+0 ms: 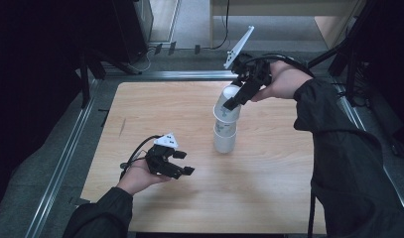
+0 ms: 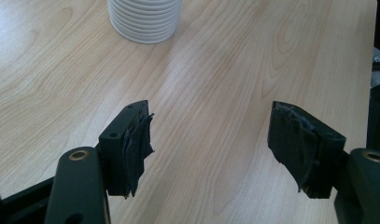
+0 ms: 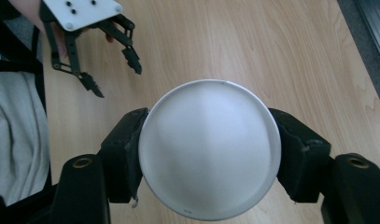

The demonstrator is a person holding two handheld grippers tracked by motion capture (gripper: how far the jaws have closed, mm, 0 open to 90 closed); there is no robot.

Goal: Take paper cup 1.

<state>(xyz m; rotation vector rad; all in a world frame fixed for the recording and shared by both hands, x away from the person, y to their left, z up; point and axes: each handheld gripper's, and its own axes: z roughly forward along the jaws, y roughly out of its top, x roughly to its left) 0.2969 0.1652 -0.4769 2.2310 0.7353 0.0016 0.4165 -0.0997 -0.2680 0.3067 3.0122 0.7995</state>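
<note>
Counted: two white paper cups (image 1: pixel 226 115), upside down at the table's (image 1: pixel 155 104) one o'clock; two grippers, left (image 1: pixel 182 162) and right (image 1: pixel 241 94); one table.

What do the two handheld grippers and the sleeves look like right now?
Both the left gripper and the right gripper are black, two-jawed, each topped by a pale triangular plate and trailing a black cable. The jaw pads look wrapped in frayed dark tape. The person wears dark sleeves.

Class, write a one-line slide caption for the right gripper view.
Right gripper clamps an upturned white cup; open left gripper waits beyond.
</note>
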